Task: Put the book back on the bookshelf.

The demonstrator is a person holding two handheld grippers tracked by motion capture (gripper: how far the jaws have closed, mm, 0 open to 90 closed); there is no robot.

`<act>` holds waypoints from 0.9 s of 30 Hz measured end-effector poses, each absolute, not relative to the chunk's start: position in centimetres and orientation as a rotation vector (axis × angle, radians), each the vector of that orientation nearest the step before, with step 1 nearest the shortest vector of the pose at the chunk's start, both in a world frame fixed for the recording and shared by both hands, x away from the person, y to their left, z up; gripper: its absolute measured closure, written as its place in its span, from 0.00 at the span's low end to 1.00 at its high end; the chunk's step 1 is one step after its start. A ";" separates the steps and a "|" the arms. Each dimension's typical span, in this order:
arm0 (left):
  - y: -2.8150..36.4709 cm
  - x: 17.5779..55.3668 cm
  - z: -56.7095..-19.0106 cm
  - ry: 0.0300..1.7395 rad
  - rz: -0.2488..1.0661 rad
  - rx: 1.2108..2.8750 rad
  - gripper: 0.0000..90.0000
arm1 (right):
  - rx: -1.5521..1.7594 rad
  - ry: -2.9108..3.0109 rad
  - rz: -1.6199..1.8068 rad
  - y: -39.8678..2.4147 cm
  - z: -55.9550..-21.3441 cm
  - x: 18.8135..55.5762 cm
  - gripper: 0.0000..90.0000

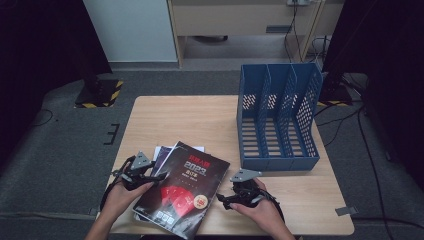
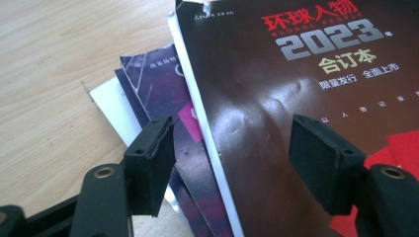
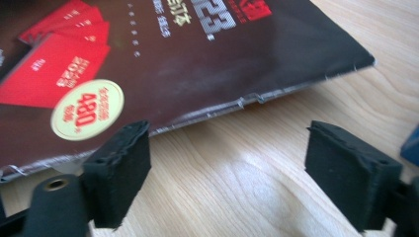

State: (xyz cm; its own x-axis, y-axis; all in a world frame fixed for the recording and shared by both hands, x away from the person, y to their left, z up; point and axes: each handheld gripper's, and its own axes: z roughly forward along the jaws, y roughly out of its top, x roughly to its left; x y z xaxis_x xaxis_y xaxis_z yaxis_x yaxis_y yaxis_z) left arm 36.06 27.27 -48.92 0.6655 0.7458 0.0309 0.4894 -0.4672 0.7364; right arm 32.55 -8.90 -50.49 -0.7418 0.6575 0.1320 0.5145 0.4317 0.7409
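Light wood table (image 1: 190, 120) on grey carpet. On it: stack of magazines (image 1: 184, 187) at near-left edge, w/ black-red one on top; blue file rack (image 1: 278, 117) far right, well apart.

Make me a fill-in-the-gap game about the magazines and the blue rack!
1. The dark magazine on top of the stack shows the year ____ in big silver digits.
2. The blue file rack has ____ compartments.
3. The left tool has its pads on either side of the top magazine's ____ edge.
4. The round gold sticker shows the number ____.

Missing words: 2023; three; white; 480
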 end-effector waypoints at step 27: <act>27.2 36.2 -49.7 0.995 0.404 2.156 0.39 | 1.253 2.557 1.289 -6.8 -51.9 36.3 0.06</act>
State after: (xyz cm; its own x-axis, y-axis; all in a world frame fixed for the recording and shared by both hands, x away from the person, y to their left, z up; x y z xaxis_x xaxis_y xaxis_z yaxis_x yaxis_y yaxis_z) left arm 36.17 27.23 -49.70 0.6532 0.7570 -0.0147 0.5325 -0.4455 0.7197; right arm 36.27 -6.80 -51.94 -0.6784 0.6624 0.3177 0.6493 0.3384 0.6811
